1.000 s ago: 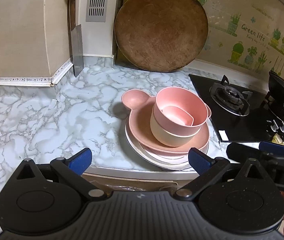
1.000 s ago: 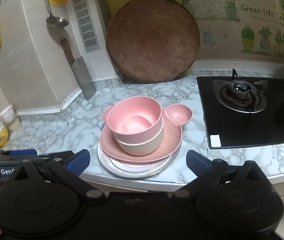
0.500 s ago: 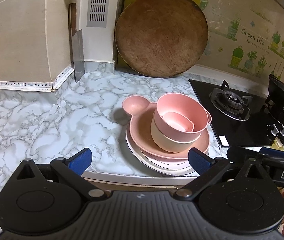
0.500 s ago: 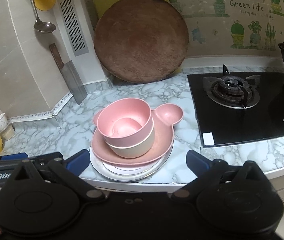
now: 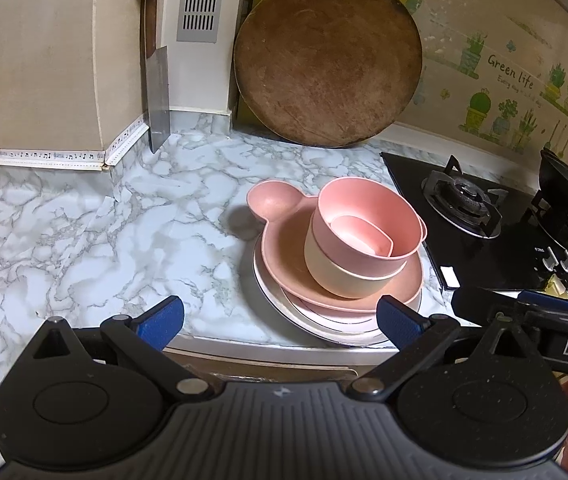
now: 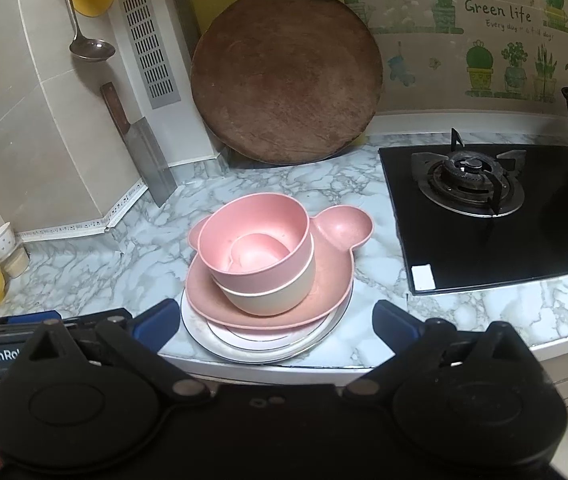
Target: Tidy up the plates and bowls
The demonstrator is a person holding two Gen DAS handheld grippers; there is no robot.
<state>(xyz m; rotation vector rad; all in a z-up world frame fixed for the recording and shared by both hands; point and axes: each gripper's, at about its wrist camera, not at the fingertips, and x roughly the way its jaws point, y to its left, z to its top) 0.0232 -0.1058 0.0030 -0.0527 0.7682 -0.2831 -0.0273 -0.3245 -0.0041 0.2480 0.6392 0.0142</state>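
Bare countertop (image 5: 84, 240) ahead-left of left jaws; dish stack (image 5: 340, 264) blocks ahead-right, stove (image 6: 484, 208) beyond right jaws.

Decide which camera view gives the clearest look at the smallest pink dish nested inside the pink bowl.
The right wrist view: it looks down into the pink bowl, so the small pink dish shows its full rim and inside. The left wrist view sees the small pink dish from the side, its lower part cut off by the pink bowl's near wall.
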